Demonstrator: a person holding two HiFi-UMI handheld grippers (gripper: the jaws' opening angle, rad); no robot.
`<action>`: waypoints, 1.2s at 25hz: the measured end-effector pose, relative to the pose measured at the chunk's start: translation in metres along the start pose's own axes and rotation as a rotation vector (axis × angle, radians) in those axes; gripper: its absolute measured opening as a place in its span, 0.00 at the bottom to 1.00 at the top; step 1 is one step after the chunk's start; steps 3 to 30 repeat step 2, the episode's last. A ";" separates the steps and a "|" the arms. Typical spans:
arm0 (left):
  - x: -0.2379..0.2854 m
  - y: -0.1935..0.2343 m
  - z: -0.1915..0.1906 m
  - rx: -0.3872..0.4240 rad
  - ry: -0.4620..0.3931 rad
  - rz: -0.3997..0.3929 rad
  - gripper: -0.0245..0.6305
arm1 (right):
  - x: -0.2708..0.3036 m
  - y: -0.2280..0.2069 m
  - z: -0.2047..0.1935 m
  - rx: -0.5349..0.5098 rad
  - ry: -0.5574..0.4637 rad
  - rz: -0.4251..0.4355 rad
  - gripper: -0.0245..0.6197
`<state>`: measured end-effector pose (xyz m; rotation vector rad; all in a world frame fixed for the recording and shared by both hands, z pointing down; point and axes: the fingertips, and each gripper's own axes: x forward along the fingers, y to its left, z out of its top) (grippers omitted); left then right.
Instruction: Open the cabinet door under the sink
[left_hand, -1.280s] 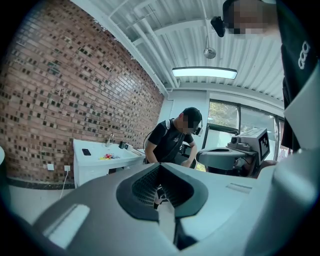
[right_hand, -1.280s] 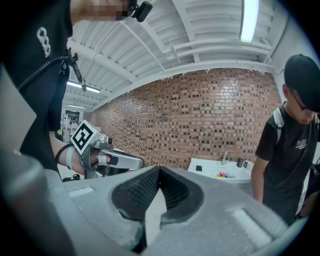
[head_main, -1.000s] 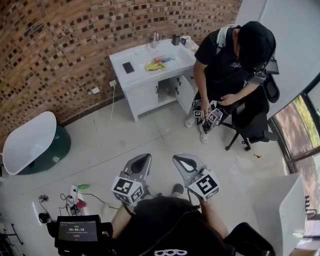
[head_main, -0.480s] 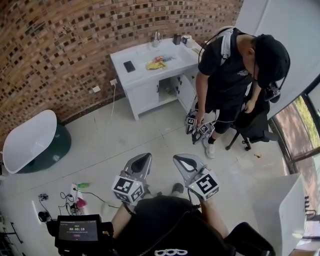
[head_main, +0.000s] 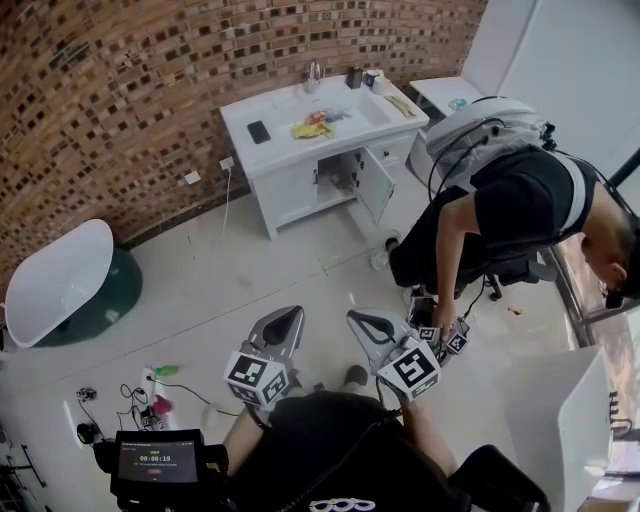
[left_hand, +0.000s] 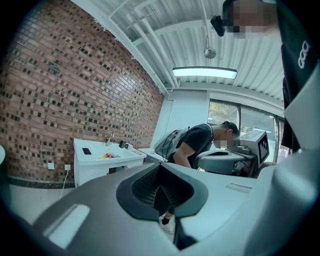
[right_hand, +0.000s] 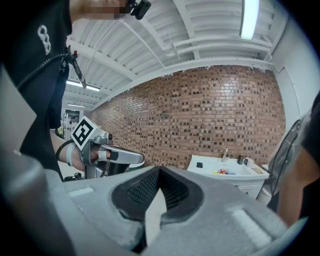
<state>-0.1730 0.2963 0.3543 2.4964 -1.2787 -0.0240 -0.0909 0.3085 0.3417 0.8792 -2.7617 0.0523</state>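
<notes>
Currently both tools are held low over the tiled floor (head_main: 230, 285), well apart from the sink cabinet (head_main: 288, 192) at the brick wall (head_main: 120, 90). The left hand-held gripper (head_main: 285, 318) has its jaws together with nothing between them, and the right hand-held gripper (head_main: 368, 322) is likewise closed and empty. Under the sink, the cabinet door (head_main: 375, 186) stands swung outward, showing the dark inside. A dark phone (head_main: 257, 134) lies on the surface above. Another person (head_main: 505, 205) bends over at the right.

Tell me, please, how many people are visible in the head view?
2. One person bends forward at the picture's right; the wearer, in black, fills the bottom edge. Others could stand out of frame.
</notes>
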 end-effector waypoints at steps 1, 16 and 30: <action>-0.001 0.000 0.000 0.000 0.000 0.000 0.06 | 0.000 0.000 0.000 0.002 0.000 0.000 0.03; -0.001 0.000 -0.001 0.000 0.001 0.000 0.06 | 0.000 0.000 -0.001 0.004 0.001 0.000 0.02; -0.001 0.000 -0.001 0.000 0.001 0.000 0.06 | 0.000 0.000 -0.001 0.004 0.001 0.000 0.02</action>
